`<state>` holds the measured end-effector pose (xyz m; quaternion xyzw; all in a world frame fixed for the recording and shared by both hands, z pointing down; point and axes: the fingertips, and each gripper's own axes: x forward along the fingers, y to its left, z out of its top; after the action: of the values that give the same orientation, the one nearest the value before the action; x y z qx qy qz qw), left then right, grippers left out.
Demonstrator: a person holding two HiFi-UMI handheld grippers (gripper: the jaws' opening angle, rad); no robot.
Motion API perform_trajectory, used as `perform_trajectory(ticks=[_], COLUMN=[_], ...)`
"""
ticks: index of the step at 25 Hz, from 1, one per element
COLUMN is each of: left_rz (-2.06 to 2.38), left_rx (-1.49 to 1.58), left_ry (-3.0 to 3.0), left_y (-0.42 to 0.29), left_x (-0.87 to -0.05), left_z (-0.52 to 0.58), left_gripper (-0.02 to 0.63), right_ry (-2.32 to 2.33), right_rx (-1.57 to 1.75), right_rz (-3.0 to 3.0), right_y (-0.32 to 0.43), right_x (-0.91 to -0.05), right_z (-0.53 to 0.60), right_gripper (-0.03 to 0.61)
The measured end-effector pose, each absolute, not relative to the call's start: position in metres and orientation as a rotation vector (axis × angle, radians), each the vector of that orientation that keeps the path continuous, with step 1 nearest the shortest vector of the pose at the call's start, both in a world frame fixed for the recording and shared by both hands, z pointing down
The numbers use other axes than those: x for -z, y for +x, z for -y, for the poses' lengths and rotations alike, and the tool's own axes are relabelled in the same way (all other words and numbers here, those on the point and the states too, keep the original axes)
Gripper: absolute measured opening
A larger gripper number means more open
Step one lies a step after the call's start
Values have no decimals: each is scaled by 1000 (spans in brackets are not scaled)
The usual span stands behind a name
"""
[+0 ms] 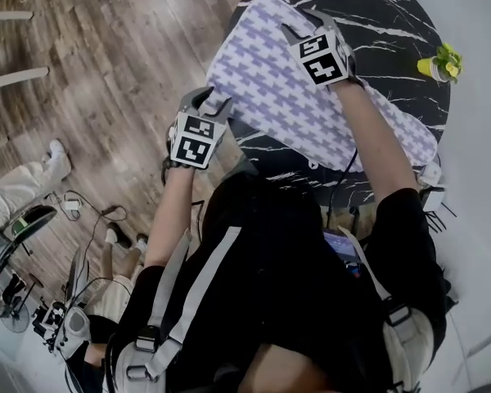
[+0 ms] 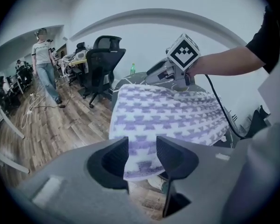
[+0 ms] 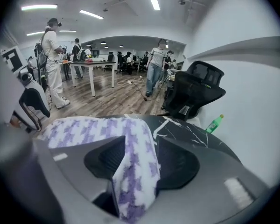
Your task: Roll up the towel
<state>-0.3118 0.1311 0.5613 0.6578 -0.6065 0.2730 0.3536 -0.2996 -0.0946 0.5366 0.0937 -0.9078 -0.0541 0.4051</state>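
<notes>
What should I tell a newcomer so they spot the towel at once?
Find the round black table with white veins. The towel is the big cloth spread across its near side. Its white-and-purple houndstooth pattern separates it from the small yellow plant pot.

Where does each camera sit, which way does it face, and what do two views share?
Head view: on the person's head, facing down at the towel on the black table; torso, left hand-held gripper and right hand-held gripper show.
Left gripper view: rides the left hand-held gripper, looking along its open jaws across the towel; the right forearm shows.
Right gripper view: rides the right hand-held gripper, facing the office chair; no arm shows.
Shared: both gripper views show towel between open jaws.
</notes>
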Motion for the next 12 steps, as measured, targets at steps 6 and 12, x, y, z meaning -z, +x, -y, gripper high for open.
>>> perform_trajectory(ticks=[6,12], left_rz=[1521,1463], left_rx=[-758,-789], left_ry=[1781,1852], left_y=[-270,-224], left_x=[-550,-546], left_z=[-107,-80], left_gripper=[195,195], right_ry=[292,378], right_rx=[105,48], right_rz=[2271,2250], right_y=[-243,-165], right_x=[-535,-530], right_z=[103,116], right_gripper=[207,207])
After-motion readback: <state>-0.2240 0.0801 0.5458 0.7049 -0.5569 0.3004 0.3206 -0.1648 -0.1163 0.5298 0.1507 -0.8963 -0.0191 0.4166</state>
